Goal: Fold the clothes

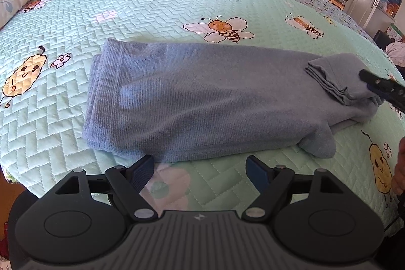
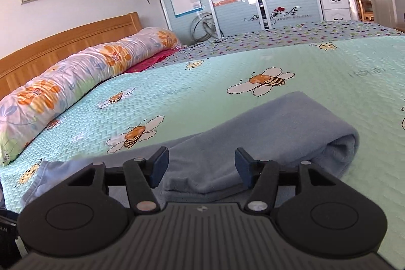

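- A blue garment (image 1: 192, 98) of soft, finely ribbed fabric lies on the bed (image 1: 157, 6), folded into a long, thick bundle that runs across the left wrist view.
- Its left end shows a stitched hem band with several stacked layers beneath it; the near edge is a rounded fold lying on the quilted bedspread.
- At its right end a smaller flap (image 1: 336, 77) of the same cloth is turned back on top of the bundle, its layered edges visible, and a rounded corner sticks out toward the viewer below it.
- The left hand-held gripper (image 1: 201, 170) sits just short of the near edge of the garment, its jaws spread wide with nothing between them.
- The right hand-held gripper (image 2: 201, 167) is at the right end of the garment; in its own view the jaws stand wide apart with blue cloth (image 2: 265, 133) lying between and beyond them, and neither pad presses on it.
- In the left wrist view the tip of the right hand-held gripper (image 1: 382, 89) lies against the turned-back flap; whether cloth is caught there cannot be told from that view.
- The bedspread is pale green, quilted in a zigzag pattern and printed with cartoon bees (image 1: 222, 28).
- A long flowered pillow (image 2: 76, 77) lies along the wooden headboard (image 2: 63, 42), well apart from the garment.
- Part of a person's hand (image 1: 400, 168) shows at the right edge of the left wrist view.
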The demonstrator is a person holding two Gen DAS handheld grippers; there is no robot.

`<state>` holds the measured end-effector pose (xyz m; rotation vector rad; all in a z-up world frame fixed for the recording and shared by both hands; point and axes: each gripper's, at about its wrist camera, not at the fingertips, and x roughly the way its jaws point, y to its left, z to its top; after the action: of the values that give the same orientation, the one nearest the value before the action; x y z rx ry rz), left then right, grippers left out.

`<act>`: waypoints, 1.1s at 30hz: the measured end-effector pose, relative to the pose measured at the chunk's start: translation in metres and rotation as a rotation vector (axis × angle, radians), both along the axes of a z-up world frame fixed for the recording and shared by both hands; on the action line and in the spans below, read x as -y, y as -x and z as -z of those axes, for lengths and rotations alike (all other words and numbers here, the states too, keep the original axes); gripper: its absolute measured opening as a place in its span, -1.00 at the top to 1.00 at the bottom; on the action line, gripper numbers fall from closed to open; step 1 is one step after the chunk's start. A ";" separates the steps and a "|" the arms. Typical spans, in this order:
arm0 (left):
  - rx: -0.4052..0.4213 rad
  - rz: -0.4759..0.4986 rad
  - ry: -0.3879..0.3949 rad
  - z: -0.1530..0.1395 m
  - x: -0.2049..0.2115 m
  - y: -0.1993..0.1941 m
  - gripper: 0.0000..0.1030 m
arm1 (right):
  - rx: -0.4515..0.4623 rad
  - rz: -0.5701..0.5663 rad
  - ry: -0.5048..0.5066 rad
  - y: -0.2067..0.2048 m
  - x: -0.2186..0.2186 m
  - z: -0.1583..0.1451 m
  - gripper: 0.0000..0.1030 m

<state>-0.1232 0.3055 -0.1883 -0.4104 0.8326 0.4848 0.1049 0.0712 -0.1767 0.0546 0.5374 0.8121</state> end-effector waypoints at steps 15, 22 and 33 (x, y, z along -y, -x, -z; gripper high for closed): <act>0.013 0.011 0.007 -0.004 0.003 0.000 -0.60 | 0.075 -0.023 0.156 0.020 -0.023 0.004 0.20; 0.025 0.020 0.011 -0.007 0.005 -0.003 -0.60 | 0.042 -0.010 0.192 0.005 -0.031 0.002 0.65; 0.025 0.021 0.015 -0.006 0.006 -0.003 -0.60 | 0.091 -0.016 0.206 -0.018 -0.063 -0.009 0.61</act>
<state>-0.1201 0.2994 -0.1818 -0.4203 0.8160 0.4539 0.1230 0.1344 -0.1678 -0.1760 0.5336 0.7677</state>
